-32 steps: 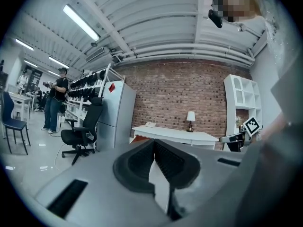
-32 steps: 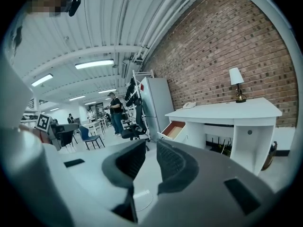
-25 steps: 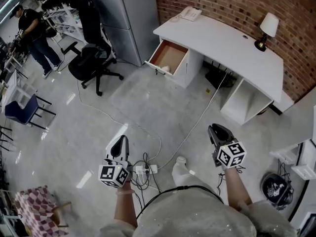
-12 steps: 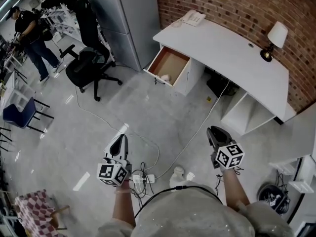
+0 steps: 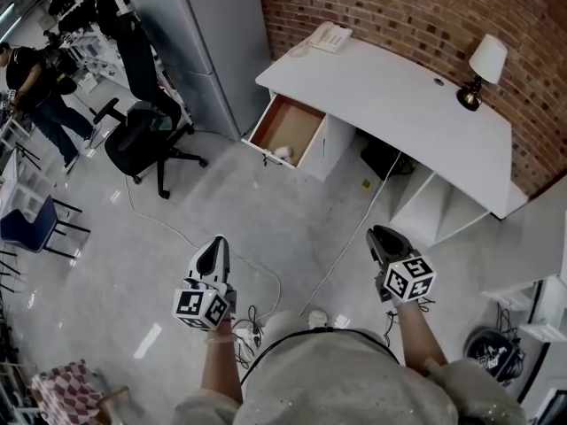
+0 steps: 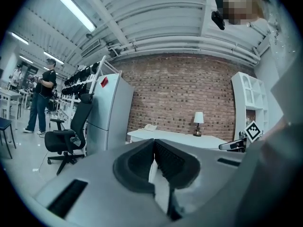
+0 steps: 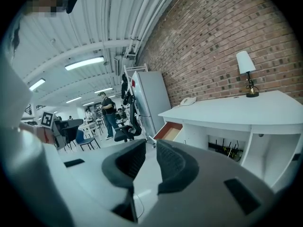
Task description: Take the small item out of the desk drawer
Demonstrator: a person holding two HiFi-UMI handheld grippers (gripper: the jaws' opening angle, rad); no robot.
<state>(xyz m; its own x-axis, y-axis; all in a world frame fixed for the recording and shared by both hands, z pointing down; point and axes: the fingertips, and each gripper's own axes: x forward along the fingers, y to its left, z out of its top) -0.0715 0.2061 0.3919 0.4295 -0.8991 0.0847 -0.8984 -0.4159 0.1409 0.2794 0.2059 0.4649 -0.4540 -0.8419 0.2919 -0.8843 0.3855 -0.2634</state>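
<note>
The white desk [image 5: 403,91] stands against the brick wall, with its drawer [image 5: 285,129] pulled open at its left end. A small white item [image 5: 282,152] lies at the drawer's front. Both grippers hang over the floor, well short of the desk. My left gripper [image 5: 216,243] is shut and empty; its view [image 6: 154,141] shows the tips meeting, with the desk [image 6: 180,137] far ahead. My right gripper [image 5: 379,234] is open by a narrow gap with nothing in it. Past its jaws [image 7: 151,143] the right gripper view shows the open drawer [image 7: 171,130] some way off.
A black office chair [image 5: 137,135] and a tall grey cabinet [image 5: 208,42] stand left of the drawer. Cables [image 5: 341,237] run across the floor from the desk towards my feet. A lamp [image 5: 483,60] and a phone [image 5: 330,36] sit on the desk. A person [image 5: 27,69] stands far left.
Both grippers have been carried forward across the floor towards the desk, and the power strip has slipped under my body. Neither jaw gap has visibly changed.
</note>
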